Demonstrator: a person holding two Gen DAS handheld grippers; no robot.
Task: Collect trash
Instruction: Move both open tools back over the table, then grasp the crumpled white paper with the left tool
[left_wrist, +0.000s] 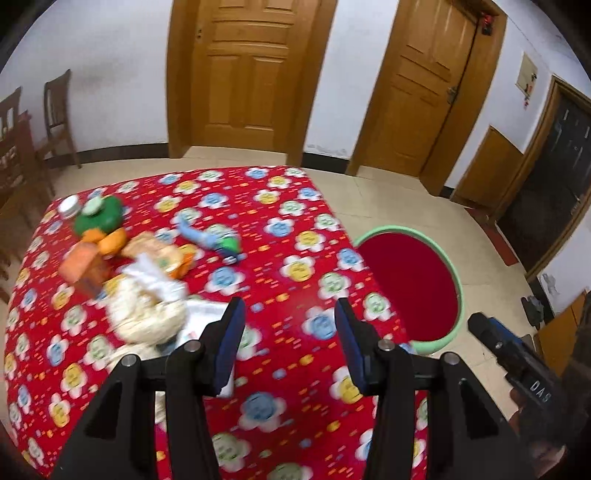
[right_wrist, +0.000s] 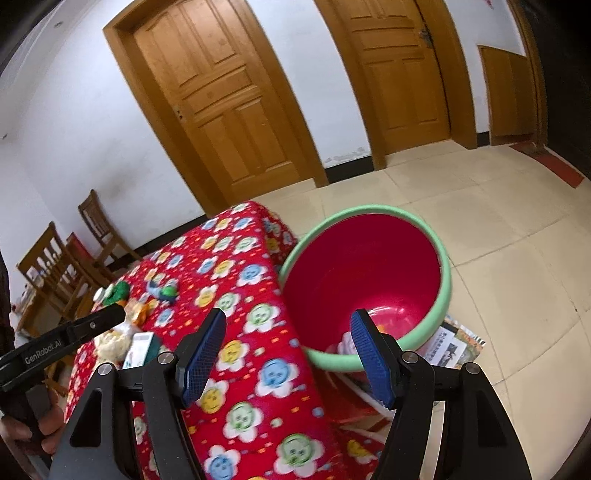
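Trash pile (left_wrist: 147, 299) seen on counter (left_wrist: 295, 236), ahead-left of left gripper (left_wrist: 290, 314); nearer that gripper. Both grippers released, nothing held. Right gripper (right_wrist: 288, 332) aimed over red basin (right_wrist: 369, 266), set on floor beside counter.

A home – looks like a dining/living rm. Panelled wooden doors (left_wrist: 251, 70) in white walls w/ dark skirting, beige tiled floor (right_wrist: 498, 229), wooden dining chairs (right_wrist: 55, 269) by the wall, table under a red flower-print cloth (left_wrist: 280, 229) – all plainly domestic.
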